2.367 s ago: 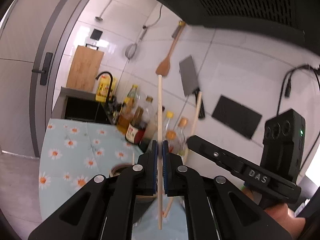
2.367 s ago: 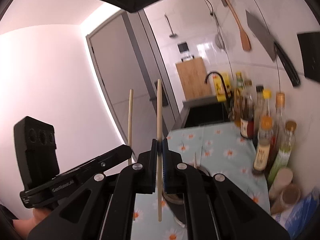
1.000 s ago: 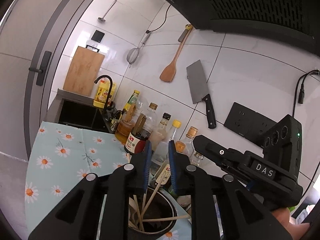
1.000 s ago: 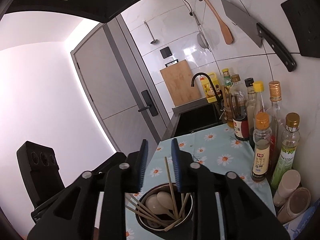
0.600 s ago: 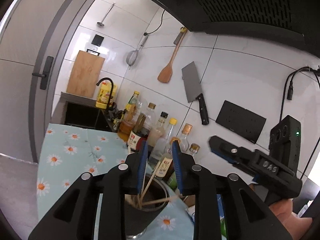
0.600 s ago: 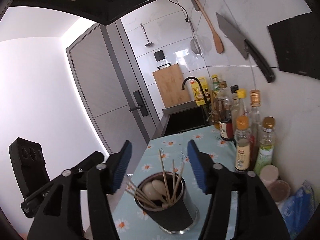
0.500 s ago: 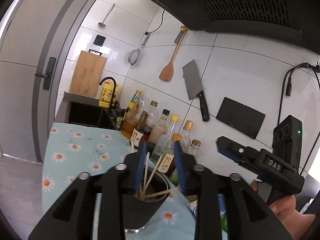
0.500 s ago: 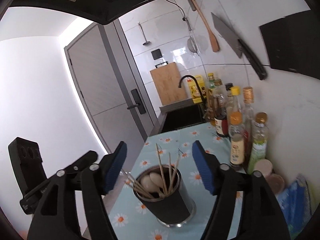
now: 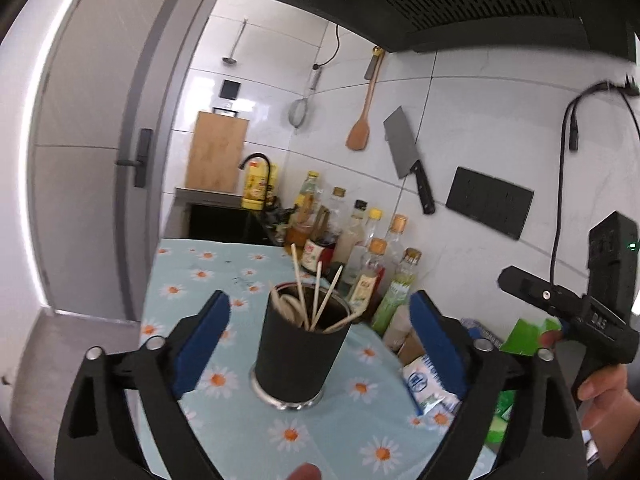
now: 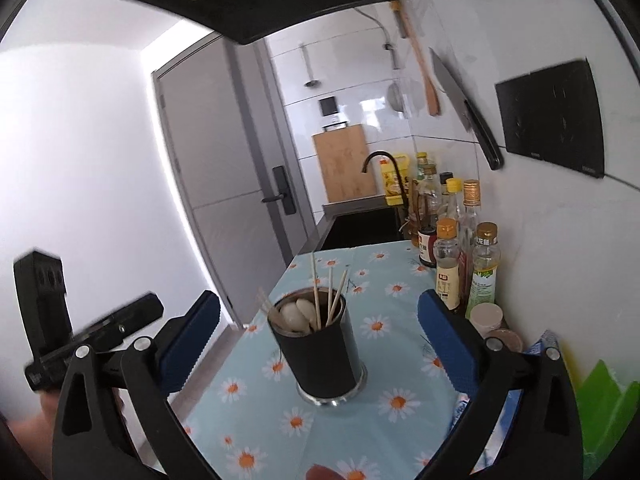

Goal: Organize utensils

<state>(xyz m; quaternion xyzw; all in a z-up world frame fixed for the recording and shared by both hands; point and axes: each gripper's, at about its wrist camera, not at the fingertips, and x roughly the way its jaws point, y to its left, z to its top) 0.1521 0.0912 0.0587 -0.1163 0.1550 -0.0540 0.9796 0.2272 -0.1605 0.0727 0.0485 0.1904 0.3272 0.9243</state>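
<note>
A black utensil holder (image 9: 299, 354) with a steel base stands on the daisy-print tablecloth (image 9: 224, 432). Several wooden chopsticks (image 9: 316, 296) and white spoons stick out of it. It also shows in the right wrist view (image 10: 325, 354) with chopsticks (image 10: 330, 296) and white spoons (image 10: 298, 312) inside. My left gripper (image 9: 320, 344) is wide open and empty, drawn back from the holder. My right gripper (image 10: 320, 344) is wide open and empty too. Each gripper shows in the other's view, the right one (image 9: 568, 312) and the left one (image 10: 92, 332).
A row of sauce and oil bottles (image 9: 360, 248) stands along the tiled wall, with small jars (image 10: 486, 316) and packets (image 9: 428, 384) nearby. A cleaver (image 9: 404, 160) and wooden spatula (image 9: 360, 128) hang on the wall. A sink with black tap (image 10: 380, 168) lies beyond.
Both grippers held a chopstick each, lowered them into the holder and let go. They have since opened wide and pulled back from the holder.
</note>
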